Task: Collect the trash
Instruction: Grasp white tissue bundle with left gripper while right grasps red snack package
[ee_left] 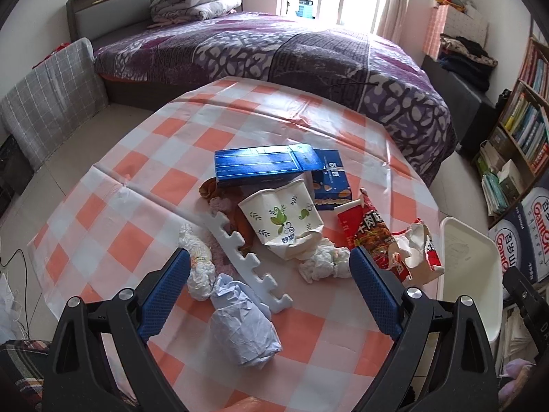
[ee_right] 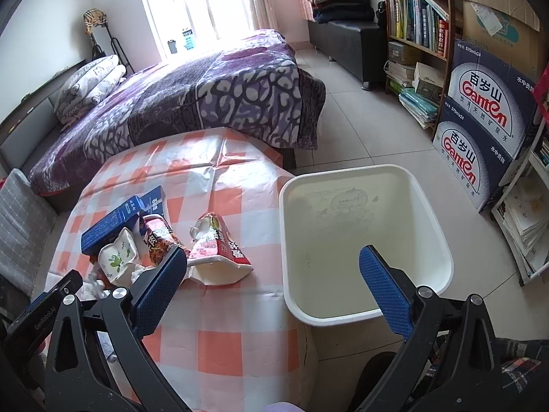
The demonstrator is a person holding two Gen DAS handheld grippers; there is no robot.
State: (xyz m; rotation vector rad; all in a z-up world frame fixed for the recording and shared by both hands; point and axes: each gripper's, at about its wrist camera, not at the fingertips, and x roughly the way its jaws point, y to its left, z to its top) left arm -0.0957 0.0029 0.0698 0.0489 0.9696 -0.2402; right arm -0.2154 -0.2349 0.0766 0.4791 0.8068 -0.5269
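The trash lies in a loose heap on the table (ee_left: 144, 185), which wears an orange-and-white checked cloth, and the crushed paper cup (ee_left: 283, 218) with green leaf print sits at the heart of the heap. Just behind the cup rests a long blue box (ee_left: 260, 166), with a smaller blue carton (ee_left: 332, 185) beside it to the cup's right. Farther right of the cup lie a red snack wrapper (ee_left: 369, 231) and, beyond it, a torn red-and-white bag (ee_left: 420, 254). A white notched foam strip (ee_left: 245, 257) runs diagonally from the cup's left side toward the camera, with a brown scrap (ee_left: 211, 189) behind it. Crumpled white tissue (ee_left: 324, 262) lies just in front of the cup, another wad (ee_left: 197, 269) sits left of the strip, and a crumpled pale blue paper (ee_left: 243, 322) lies nearest. The left tongs (ee_left: 269, 274) hang spread wide above this near trash, pinching nothing. A white bin (ee_right: 363, 237) stands off the table's edge, right of the cup and empty inside; the right tongs (ee_right: 272, 257) are also spread wide, one finger over the table, the other over the bin. Beyond the table stands a bed (ee_left: 308, 55) with a purple cover.
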